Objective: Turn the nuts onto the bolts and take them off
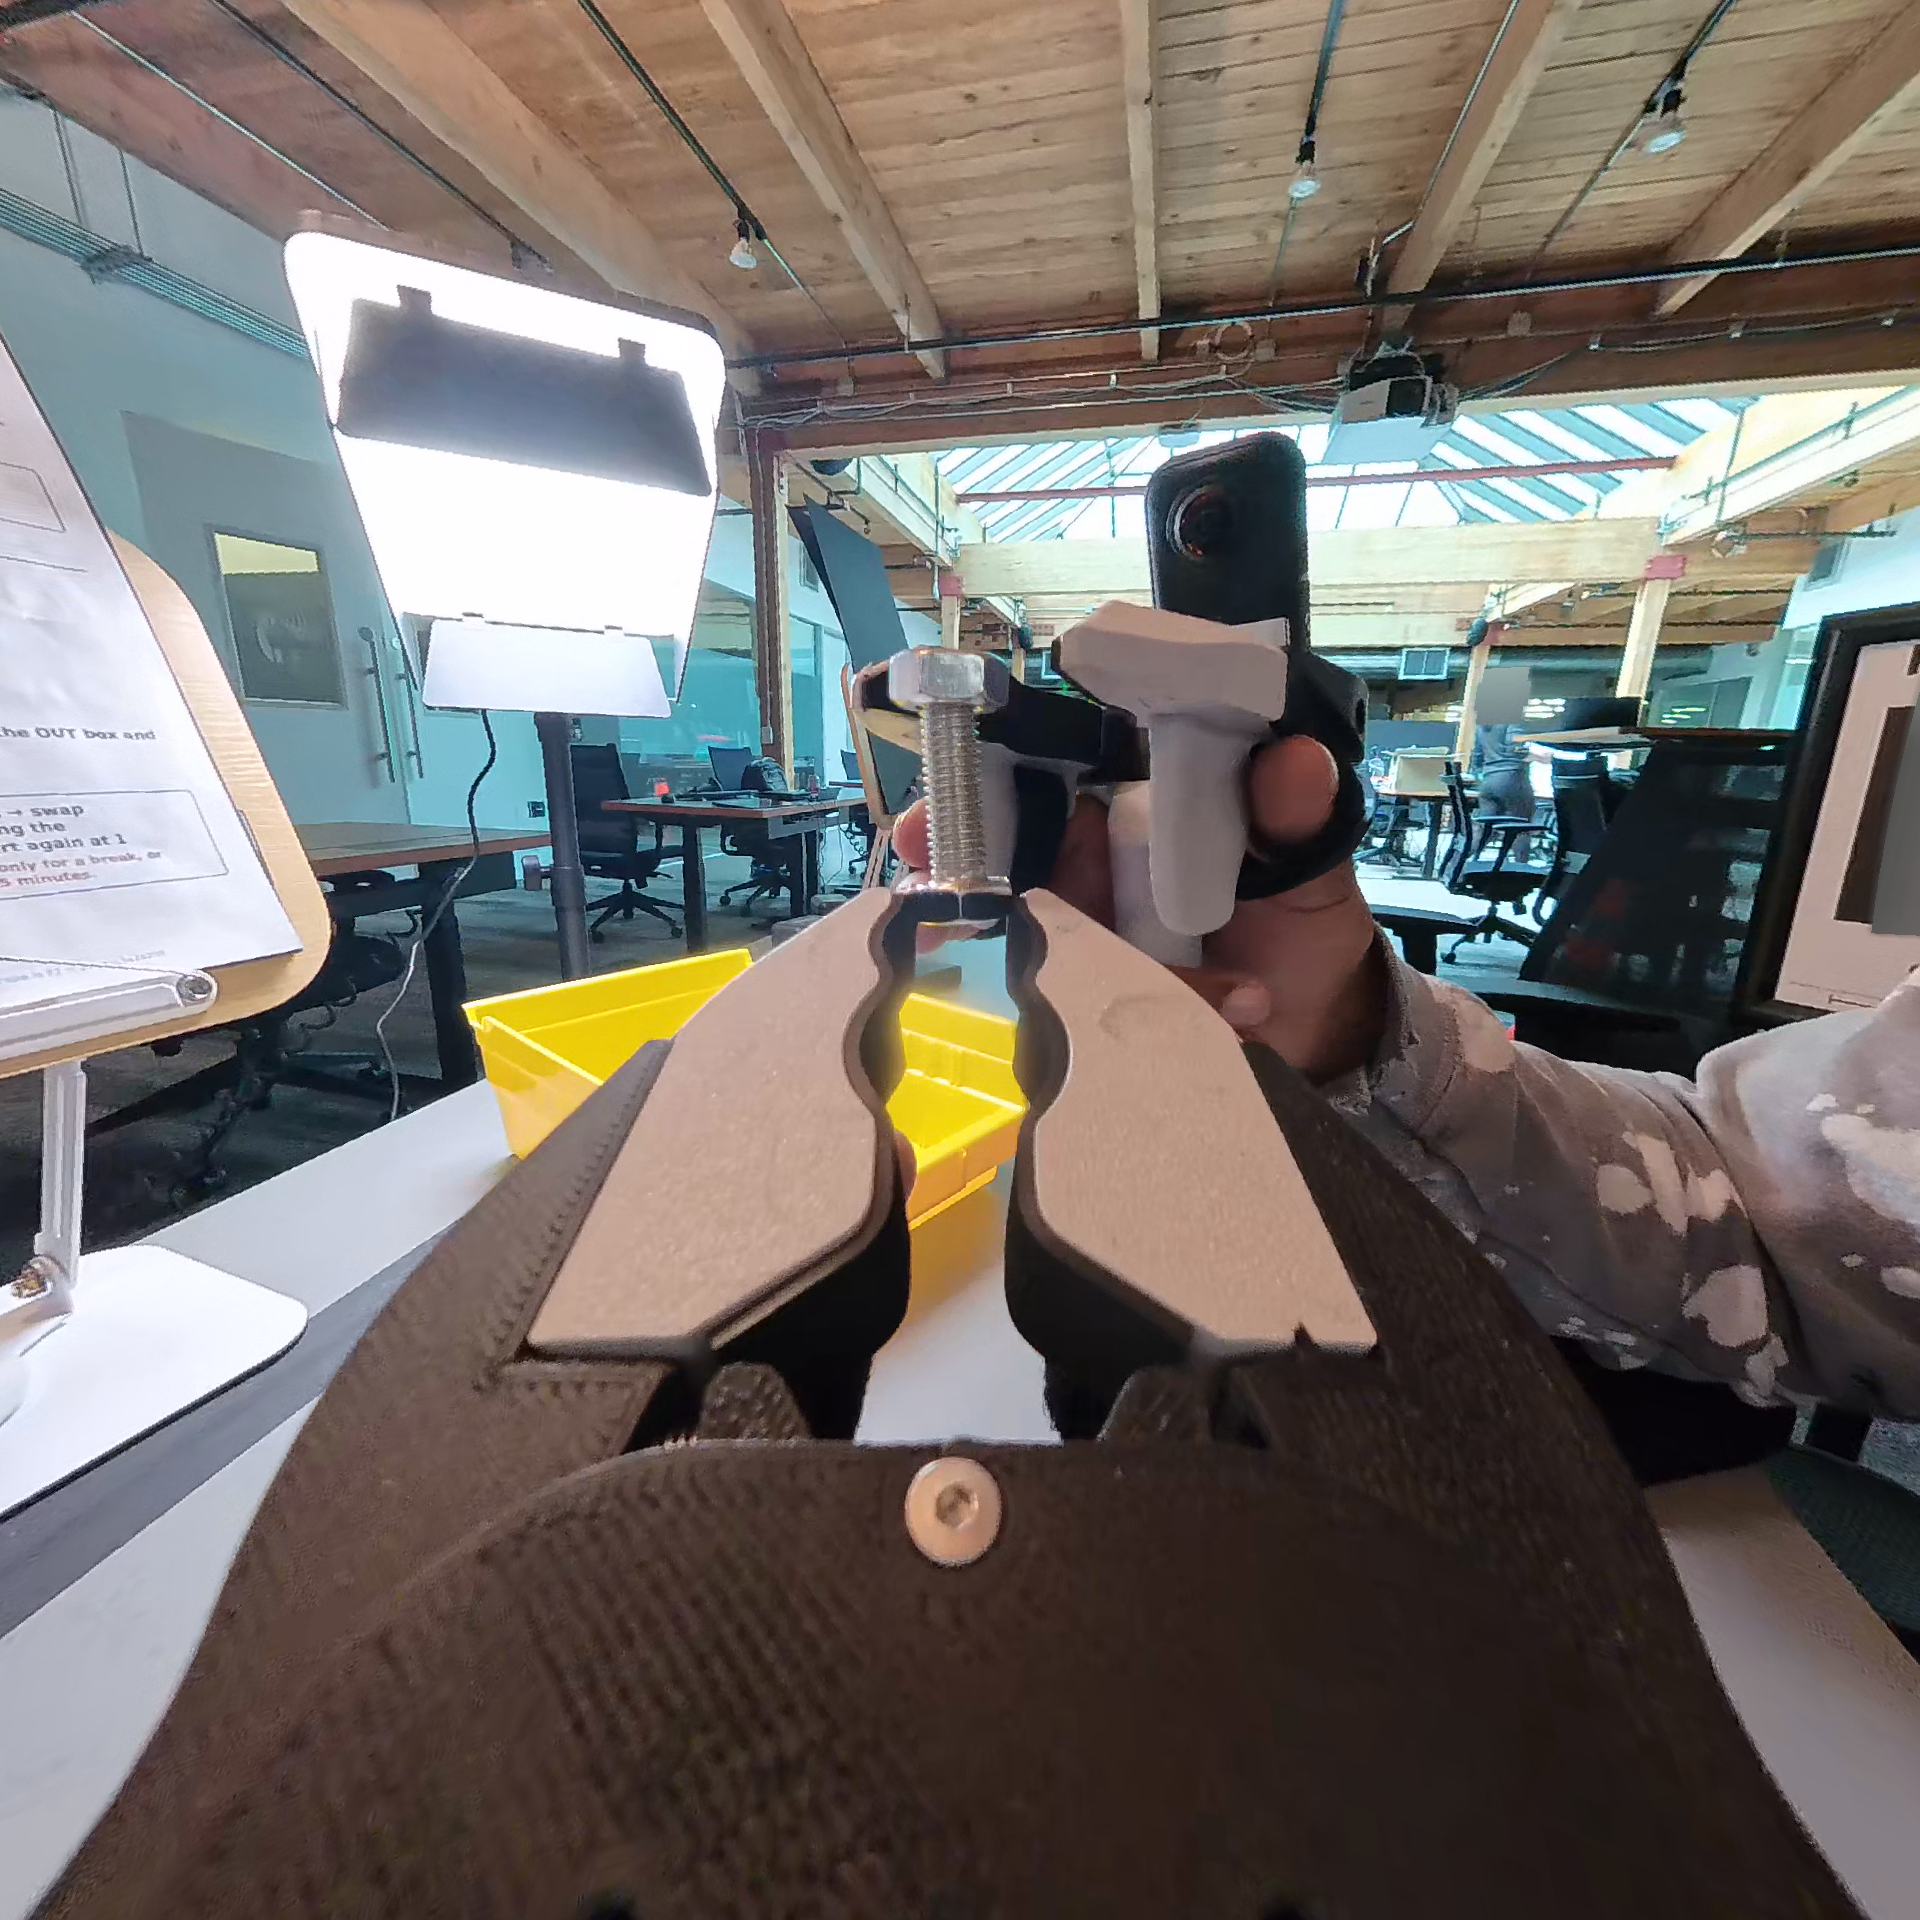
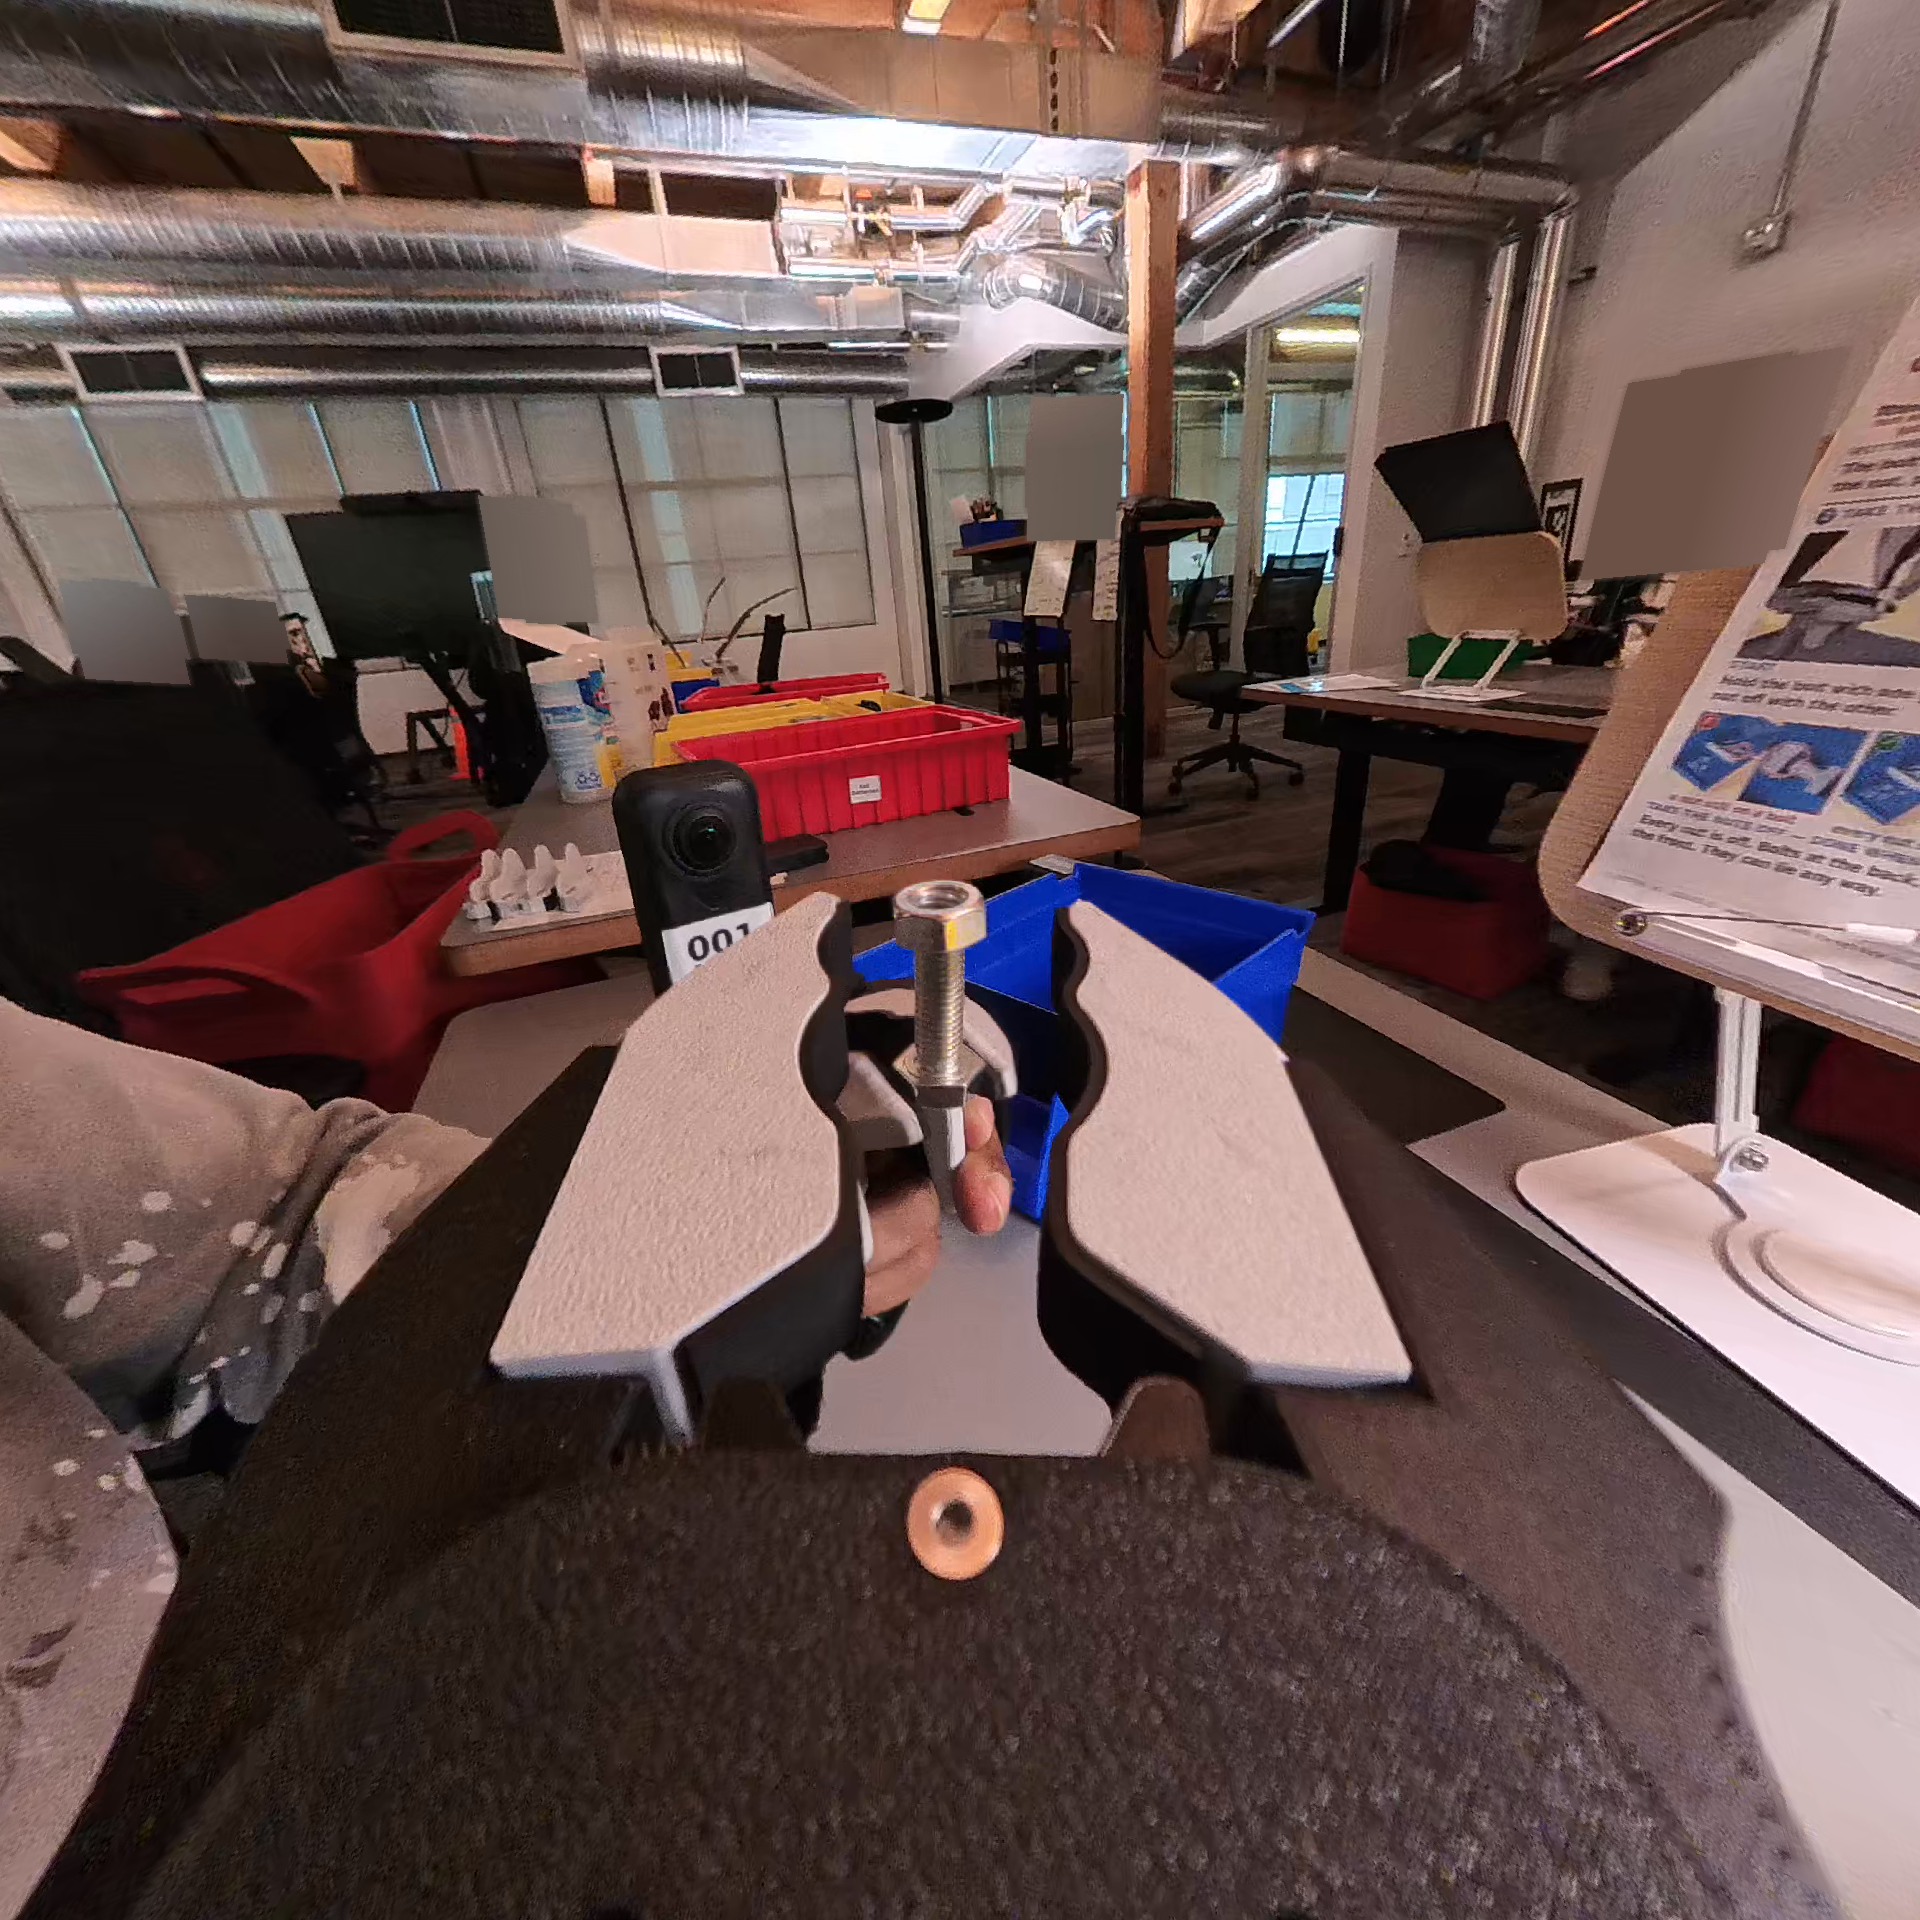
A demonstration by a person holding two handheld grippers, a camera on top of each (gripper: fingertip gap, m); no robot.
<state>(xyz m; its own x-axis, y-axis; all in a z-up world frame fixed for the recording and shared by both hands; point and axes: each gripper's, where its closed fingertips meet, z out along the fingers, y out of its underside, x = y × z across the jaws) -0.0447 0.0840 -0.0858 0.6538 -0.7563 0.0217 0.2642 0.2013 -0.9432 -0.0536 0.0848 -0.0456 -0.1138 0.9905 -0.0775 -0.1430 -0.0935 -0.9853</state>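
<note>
- Left gripper (image 1: 961,914): raised above the table (image 1: 312,1558), jaws clenched on the head at the bottom end of the bolt (image 1: 954,790).
- Bolt: upright in mid-air between both grippers; nut (image 1: 948,681) sits at its top end.
- Right gripper (image 2: 951,935): level with the nut, jaws released; the nut stands in the gap, touching neither finger (image 2: 717,1122).
- Right hand (image 1: 1247,831): wrapped round the gripper handle, sleeved forearm reaching in from the right.
- Yellow bin (image 1: 582,1049): on the table beyond the left gripper, below the bolt.
- Blue bin (image 2: 1195,956): behind the right gripper.
- Paper stand (image 1: 135,935): near the table edge, well apart from the bolt.
</note>
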